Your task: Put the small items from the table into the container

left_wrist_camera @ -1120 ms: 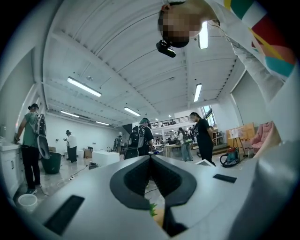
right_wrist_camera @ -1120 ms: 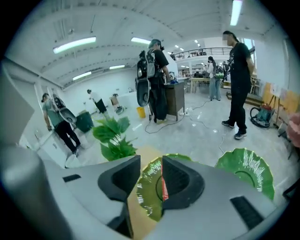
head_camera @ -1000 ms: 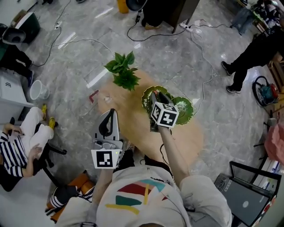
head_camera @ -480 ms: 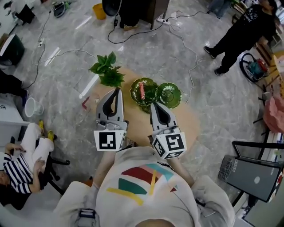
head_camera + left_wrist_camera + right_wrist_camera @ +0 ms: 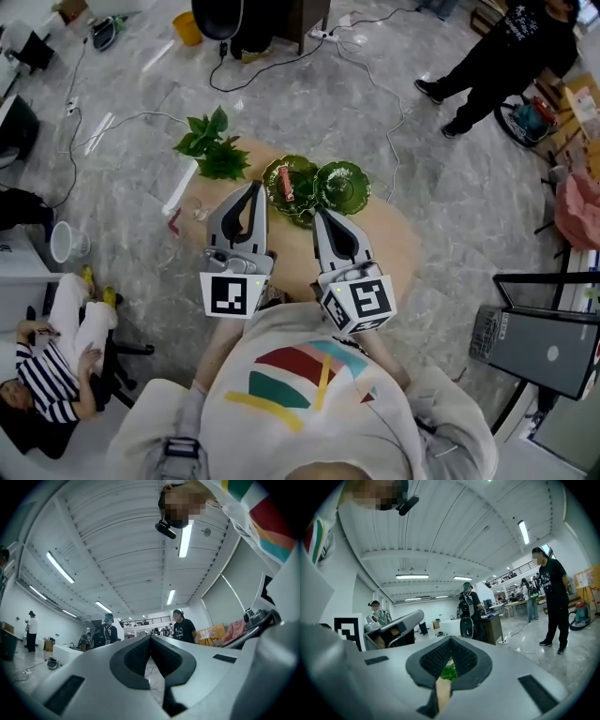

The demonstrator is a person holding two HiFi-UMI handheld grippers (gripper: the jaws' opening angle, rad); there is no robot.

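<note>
A grey marbled floor [image 5: 375, 112] fills the head view, crossed by loose cables. At its centre a light wooden table [image 5: 389, 248] is seen, with the wearer's pale printed shirt [image 5: 300, 394] filling the 6 o'clock edge below it. A person in black [image 5: 497, 52] is seen standing at 1 o'clock, and a seated person in a striped top [image 5: 42, 389] at 8 o'clock.

The left gripper [image 5: 253, 186] and the right gripper [image 5: 321, 214] are held side by side over the near edge of the table, close to the body and aimed toward 12 o'clock. In the left gripper view the jaws of the left gripper [image 5: 151, 637] are seen pressed together at the tips, with nothing between them. In the right gripper view the jaws of the right gripper [image 5: 450, 640] are likewise brought fully together and hold nothing; only a patch of green beyond is glimpsed through the gap behind the tips.

A leafy potted plant [image 5: 214, 150] stands at 10 o'clock on the table. Just beside it, toward 12 o'clock, a green dish [image 5: 345, 185] of leaf-shaped lobes is set, well apart from both grippers. A small red item [image 5: 285, 181] lies in its left lobe.
</note>
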